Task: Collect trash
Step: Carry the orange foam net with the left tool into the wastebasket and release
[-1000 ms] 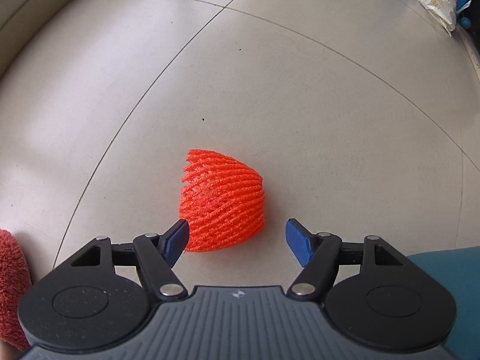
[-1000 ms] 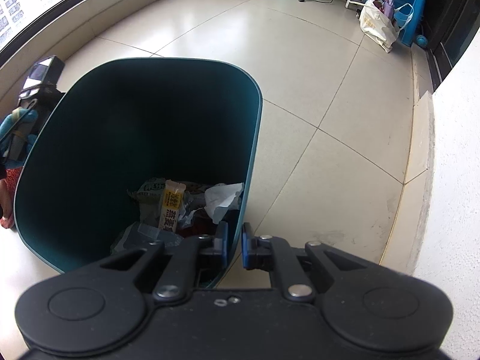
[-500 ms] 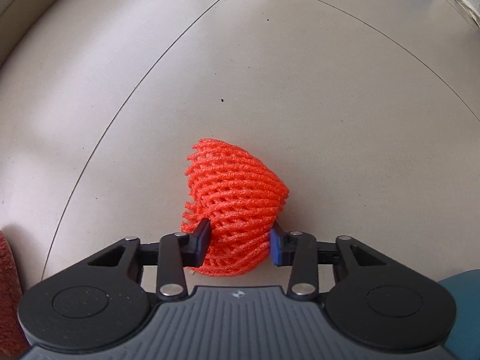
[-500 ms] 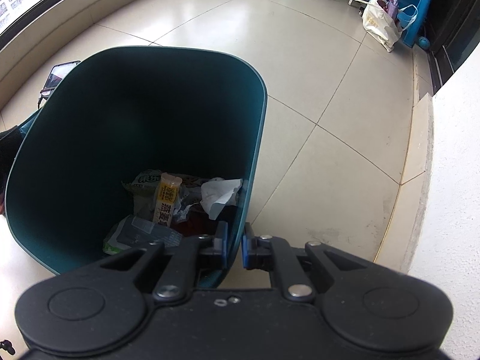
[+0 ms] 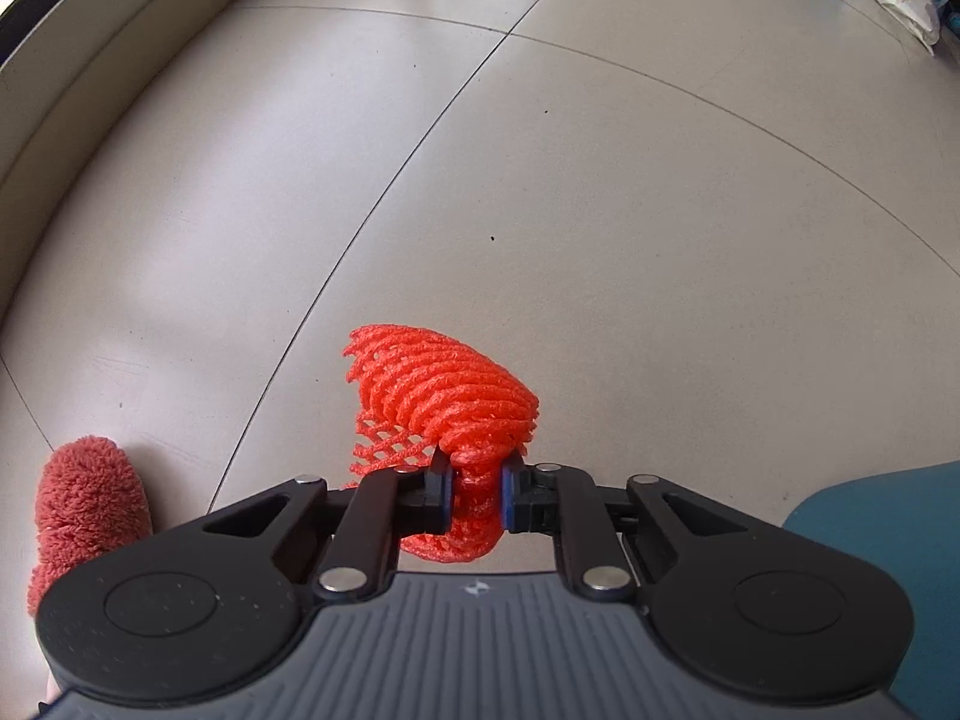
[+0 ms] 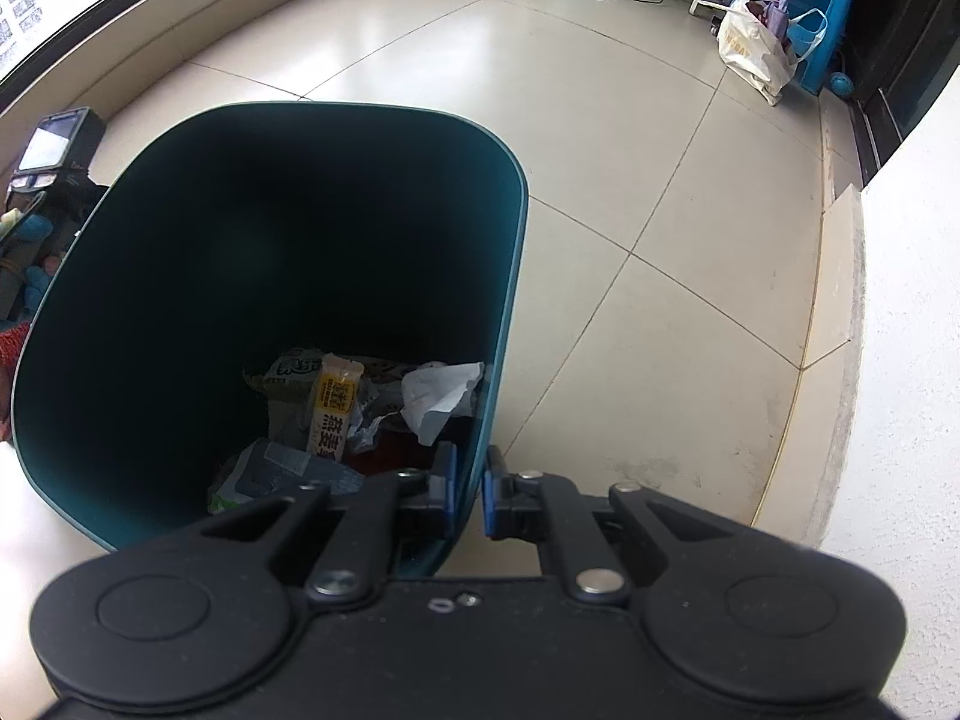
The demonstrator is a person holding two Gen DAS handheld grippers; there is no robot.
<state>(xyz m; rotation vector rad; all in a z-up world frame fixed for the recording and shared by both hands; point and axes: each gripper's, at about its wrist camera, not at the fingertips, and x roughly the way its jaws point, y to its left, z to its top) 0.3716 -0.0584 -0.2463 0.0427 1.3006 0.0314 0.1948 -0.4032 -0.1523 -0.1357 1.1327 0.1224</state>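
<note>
Netting of orange-red foam, one piece [image 5: 447,402], is clamped between the blue pads of the left gripper [image 5: 474,495], whose jaws are closed tightly on its pinched lower end; the rest of the mesh fans out above the pads, over the floor. One teal trash bin [image 6: 510,276] is pinched at its near right wall by the right gripper [image 6: 470,498], one pad being set inside the wall and one outside. Two grippers are thus seen, each closed on something.

The floor [image 5: 660,210] is laid with large pale beige tiles with thin dark joints and is glossy under the window light. A low curb [image 5: 78,96] is seen running along the far left, and a white wall [image 6: 912,360] rises at the right. At the far right one blue stool [image 6: 798,6] is stood, with one cream bag [image 6: 750,48] leaned against it. A fuzzy red slipper [image 5: 87,510] is seen at the near left.

Inside the bin several pieces of trash are held at the bottom: a yellow snack wrapper [image 6: 336,408], a crumpled white paper [image 6: 438,396], and clear and greenish packaging [image 6: 270,468].
</note>
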